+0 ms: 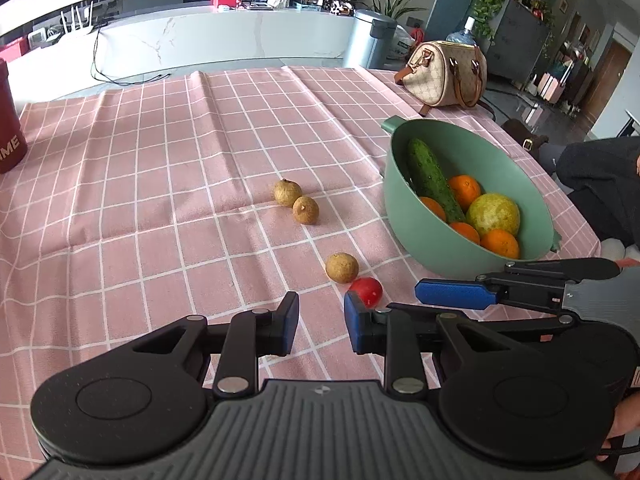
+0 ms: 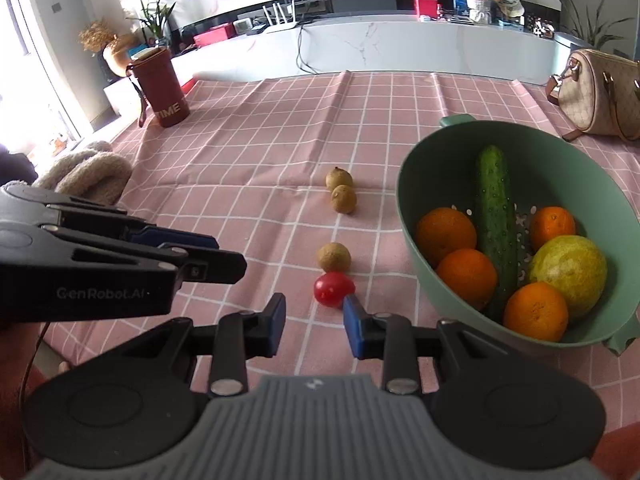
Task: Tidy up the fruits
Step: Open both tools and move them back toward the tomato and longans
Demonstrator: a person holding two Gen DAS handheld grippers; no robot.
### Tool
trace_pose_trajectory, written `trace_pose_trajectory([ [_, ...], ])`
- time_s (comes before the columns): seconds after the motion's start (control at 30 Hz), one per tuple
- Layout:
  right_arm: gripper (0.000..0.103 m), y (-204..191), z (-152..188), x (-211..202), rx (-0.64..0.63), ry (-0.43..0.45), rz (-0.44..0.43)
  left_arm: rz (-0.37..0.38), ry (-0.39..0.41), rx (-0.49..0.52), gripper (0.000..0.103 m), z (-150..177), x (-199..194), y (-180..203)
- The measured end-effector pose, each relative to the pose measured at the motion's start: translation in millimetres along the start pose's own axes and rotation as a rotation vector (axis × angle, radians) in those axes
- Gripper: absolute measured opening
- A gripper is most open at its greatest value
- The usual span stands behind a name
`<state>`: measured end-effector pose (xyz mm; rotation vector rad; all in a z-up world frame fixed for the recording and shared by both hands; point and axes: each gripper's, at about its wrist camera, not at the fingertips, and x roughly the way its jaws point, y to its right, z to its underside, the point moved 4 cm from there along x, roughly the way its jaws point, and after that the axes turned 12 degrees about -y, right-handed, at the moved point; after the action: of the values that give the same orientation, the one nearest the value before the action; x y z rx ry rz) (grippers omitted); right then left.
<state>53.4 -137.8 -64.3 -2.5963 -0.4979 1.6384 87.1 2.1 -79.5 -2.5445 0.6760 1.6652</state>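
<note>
A small red cherry tomato (image 2: 334, 289) lies on the pink checked tablecloth (image 2: 240, 152), close to the near edge. It touches a little brown longan (image 2: 334, 257) just behind it. Two more longans (image 2: 343, 199) sit side by side farther back. To the right stands a green strainer bowl (image 2: 401, 200). It already holds a cucumber (image 2: 494, 216), four oranges (image 2: 444, 230) and a round yellow-green fruit (image 2: 568, 270).

The right gripper (image 2: 314, 316) hangs low over the cloth. Its jaws stand a little apart with nothing between them. The tomato is just past its right finger, not inside the gap. The left gripper (image 1: 322, 312) is beside it on the left. Its jaws are also only a little apart and empty.

I think the tomato is very light, smooth and a bit slippery. It is soft, so a hard squeeze could burst it. It is round, so a nudge could make it roll. The best hold looks like a gentle pinch across its fat middle. The longans look light too, with a thin, rough shell that could crack. They should slip less.

The side of the left gripper reads "GenRobot.AI". A tall red cup (image 2: 160, 88) at the far left of the table says "TIME". A patterned handbag (image 2: 596, 96) lies at the far right. Its pattern is too small to read.
</note>
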Motion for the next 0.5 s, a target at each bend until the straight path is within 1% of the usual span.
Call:
trace_pose_trajectory([
  [0.03, 0.028, 0, -2, 4, 0.014, 0.008, 0.005, 0.017, 0.003, -0.024, 0.031, -1, 4, -5],
  [0.1, 0.028, 0, -5, 11, 0.025, 0.010, 0.020, 0.025, 0.004, -0.045, 0.031, -2, 10, -11],
  [0.2, 0.028, 3, -10, 21, 0.045, -0.009, 0.020, 0.019, 0.001, -0.048, 0.031, -3, 17, -18],
  [0.4, 0.027, 5, -14, 36, 0.069, -0.028, 0.058, 0.055, -0.022, -0.061, 0.031, -3, 27, -25],
  [0.5, 0.027, 7, -15, 44, 0.079, -0.055, 0.048, 0.067, -0.028, -0.067, 0.030, -4, 30, -27],
])
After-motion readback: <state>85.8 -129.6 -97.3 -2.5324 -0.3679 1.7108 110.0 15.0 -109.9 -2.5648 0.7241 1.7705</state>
